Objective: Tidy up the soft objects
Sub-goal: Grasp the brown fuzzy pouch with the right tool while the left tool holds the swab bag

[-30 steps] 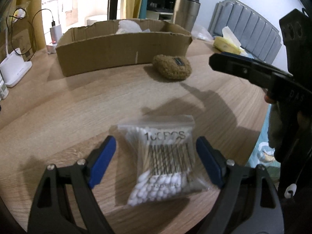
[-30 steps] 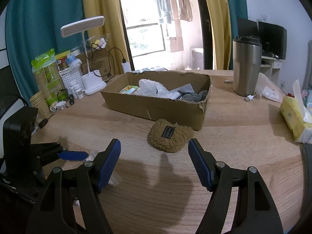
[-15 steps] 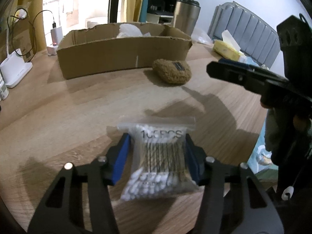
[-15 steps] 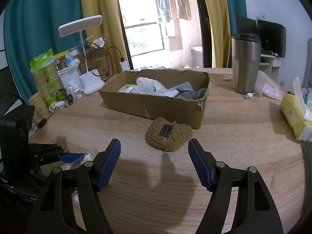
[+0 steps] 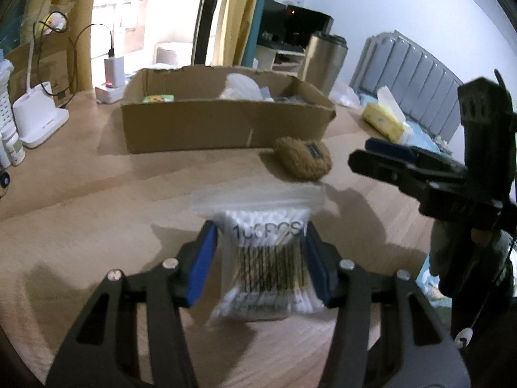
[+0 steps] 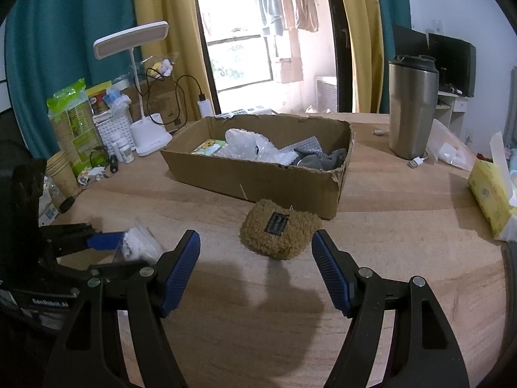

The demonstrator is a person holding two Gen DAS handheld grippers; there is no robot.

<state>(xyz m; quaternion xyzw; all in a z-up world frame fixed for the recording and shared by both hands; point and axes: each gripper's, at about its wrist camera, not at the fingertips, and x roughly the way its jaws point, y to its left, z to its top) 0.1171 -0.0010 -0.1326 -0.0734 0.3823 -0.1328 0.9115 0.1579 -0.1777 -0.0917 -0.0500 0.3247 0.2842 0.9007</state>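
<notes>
Left wrist view: my left gripper (image 5: 258,258) pinches the bag of cotton swabs (image 5: 266,258) between its blue pads, above the wooden table (image 5: 97,213). My right gripper (image 6: 255,268) is wide open and holds nothing. The fuzzy brown pouch (image 6: 280,229) lies just beside the cardboard box (image 6: 258,177).

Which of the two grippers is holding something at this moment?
The left gripper: its blue pads clamp the clear bag of cotton swabs. The right gripper is open and empty.
</notes>
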